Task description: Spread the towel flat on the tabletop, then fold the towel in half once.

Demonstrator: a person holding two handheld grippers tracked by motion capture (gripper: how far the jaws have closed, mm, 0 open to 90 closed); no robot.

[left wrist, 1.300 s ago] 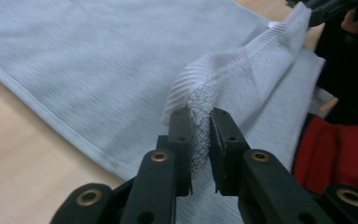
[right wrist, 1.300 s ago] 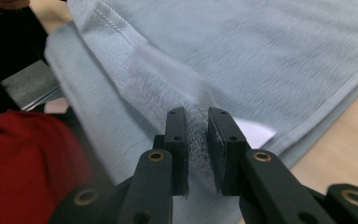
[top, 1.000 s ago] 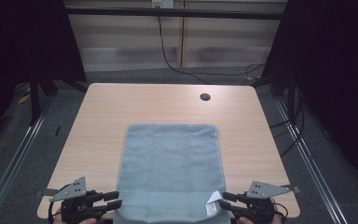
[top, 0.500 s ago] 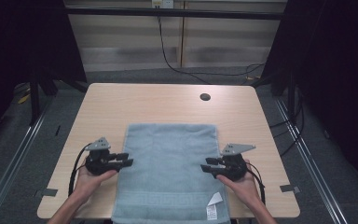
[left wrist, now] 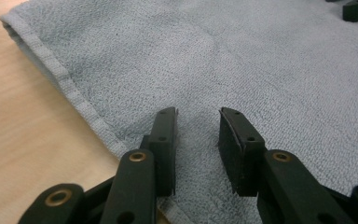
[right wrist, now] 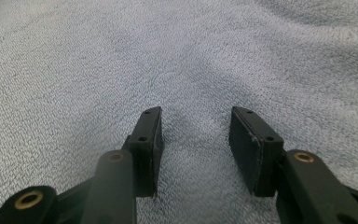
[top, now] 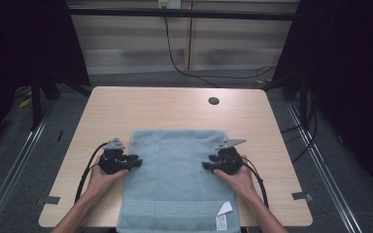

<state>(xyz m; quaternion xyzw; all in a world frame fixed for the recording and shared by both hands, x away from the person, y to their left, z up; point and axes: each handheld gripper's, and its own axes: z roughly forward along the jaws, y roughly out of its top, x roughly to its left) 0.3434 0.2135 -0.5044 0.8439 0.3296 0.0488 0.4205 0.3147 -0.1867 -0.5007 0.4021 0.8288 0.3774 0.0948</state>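
A blue-grey towel (top: 175,179) lies flat on the wooden table (top: 165,107), its near end hanging over the front edge. My left gripper (top: 137,163) rests at the towel's left hem, pointing inward. In the left gripper view its jaws (left wrist: 198,114) stand open over the towel (left wrist: 242,60) just inside the hem; they have just been closing, with only flat cloth under the gap. My right gripper (top: 205,165) lies on the towel's right side, pointing inward. Its jaws (right wrist: 196,112) are open over the towel (right wrist: 177,51) and have just been opening, pinching nothing.
A white tag (top: 225,208) sticks up at the towel's near right corner. A dark round hole (top: 213,101) sits near the table's far right. Cables trail from both grippers toward the front edge. Bare wood lies beyond the towel.
Both hands moved from the towel's near corners forward along its sides to about its middle, then slightly inward. The towel lies as before.
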